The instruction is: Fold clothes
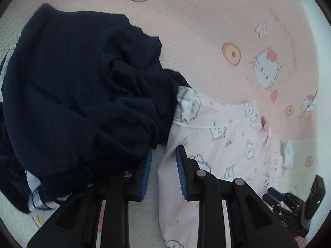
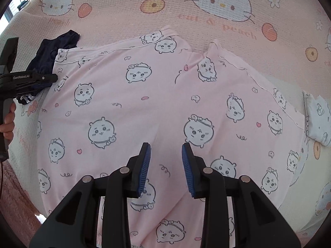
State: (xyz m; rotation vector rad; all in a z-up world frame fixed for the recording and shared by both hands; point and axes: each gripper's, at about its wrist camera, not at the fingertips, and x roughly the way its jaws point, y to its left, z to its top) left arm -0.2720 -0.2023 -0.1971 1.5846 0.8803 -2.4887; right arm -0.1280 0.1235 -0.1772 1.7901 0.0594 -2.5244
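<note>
A pink garment with cartoon prints (image 2: 157, 103) lies spread flat on the bed; its left edge shows in the left wrist view (image 1: 217, 144). A crumpled navy garment (image 1: 78, 91) lies to its left, partly over my left gripper's left finger, and shows small in the right wrist view (image 2: 51, 51). My left gripper (image 1: 163, 155) is open at the gap between the two garments, holding nothing. My right gripper (image 2: 166, 150) is open just above the pink garment's middle, holding nothing. The left gripper also shows at the left edge of the right wrist view (image 2: 39, 80).
A pink Hello Kitty bedspread (image 2: 124, 20) covers the bed. A folded white printed cloth (image 2: 318, 119) lies at the right. A striped white cloth (image 1: 37, 198) peeks from under the navy garment. The right gripper shows in the left wrist view (image 1: 289, 206).
</note>
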